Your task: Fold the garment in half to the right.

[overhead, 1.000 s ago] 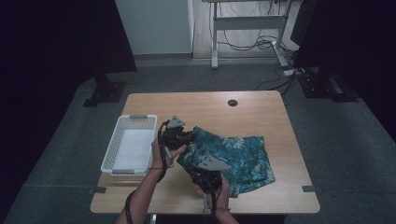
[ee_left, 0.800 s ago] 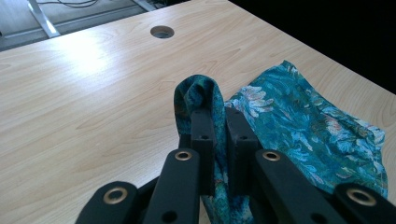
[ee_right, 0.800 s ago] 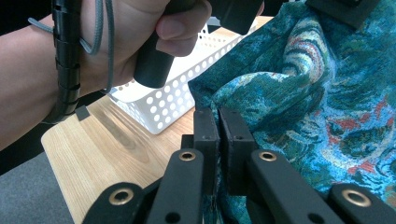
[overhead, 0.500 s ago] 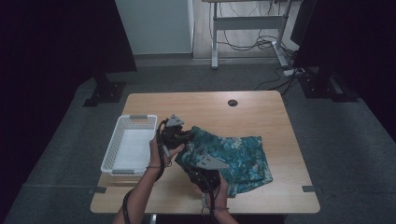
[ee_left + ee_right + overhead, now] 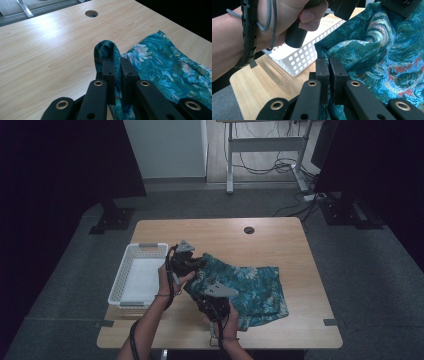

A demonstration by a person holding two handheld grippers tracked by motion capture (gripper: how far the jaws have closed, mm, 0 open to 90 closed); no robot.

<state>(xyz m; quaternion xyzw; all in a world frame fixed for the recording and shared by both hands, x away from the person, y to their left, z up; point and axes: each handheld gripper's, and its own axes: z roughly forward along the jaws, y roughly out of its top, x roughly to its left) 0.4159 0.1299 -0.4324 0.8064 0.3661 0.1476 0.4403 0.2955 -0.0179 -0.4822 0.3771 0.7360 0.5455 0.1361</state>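
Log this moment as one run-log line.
left gripper: shut on cloth | right gripper: shut on cloth | basket: left of cloth | table

Cloth [image 5: 250, 287] edge slightly higher (barely)

The left gripper [image 5: 117, 65] pinches a fold of teal floral cloth [image 5: 160, 67] above the table [image 5: 50, 50].

Teal cloth [image 5: 160, 67] cut off at right edge in left gripper view; pinched fold hidden between jaws
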